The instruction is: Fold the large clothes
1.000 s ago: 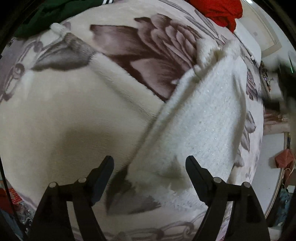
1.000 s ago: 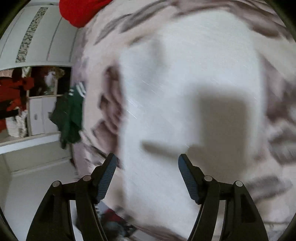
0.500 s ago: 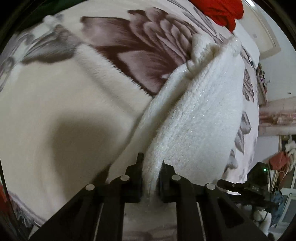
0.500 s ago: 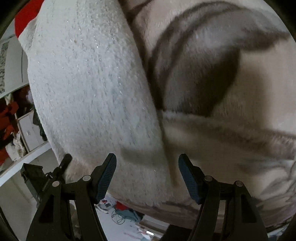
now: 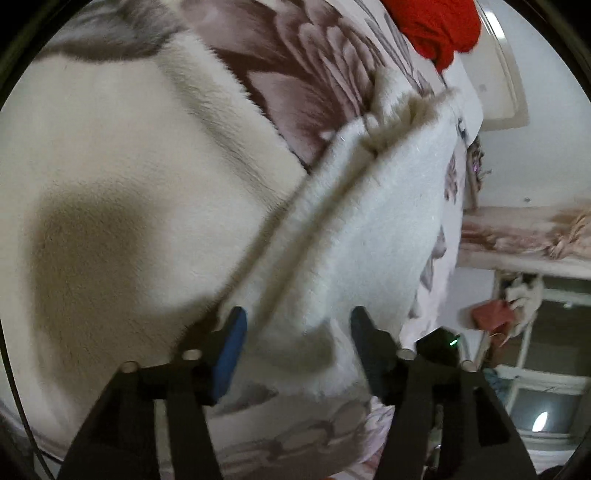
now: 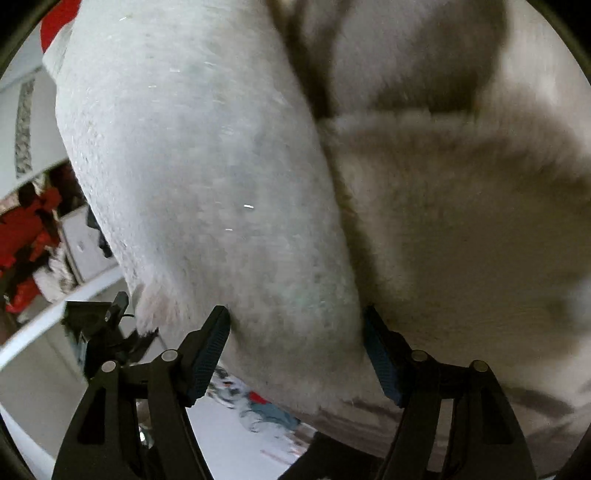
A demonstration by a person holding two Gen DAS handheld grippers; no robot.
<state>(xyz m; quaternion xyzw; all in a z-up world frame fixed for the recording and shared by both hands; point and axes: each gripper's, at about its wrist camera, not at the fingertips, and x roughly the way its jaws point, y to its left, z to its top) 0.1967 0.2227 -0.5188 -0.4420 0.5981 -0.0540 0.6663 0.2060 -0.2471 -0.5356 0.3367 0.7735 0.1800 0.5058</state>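
A fluffy white knit garment [image 5: 373, 221] lies folded lengthwise on a flower-print blanket [image 5: 122, 206] on a bed. My left gripper [image 5: 295, 332] is open, its fingers on either side of the garment's near end. In the right wrist view the same white garment [image 6: 207, 184] fills the left half of the picture. My right gripper [image 6: 295, 332] is open, its jaws astride the garment's near edge, with the blanket [image 6: 461, 221] to the right.
A red garment [image 5: 439, 26] lies at the far end of the bed. Beyond the bed's right edge are shelves and clutter [image 5: 517, 314]. The other gripper [image 6: 99, 332] shows at lower left in the right wrist view, over the floor.
My left gripper was shut on the garment's fold half a second ago and has opened. My right gripper has stayed open and moved closer to the garment's edge.
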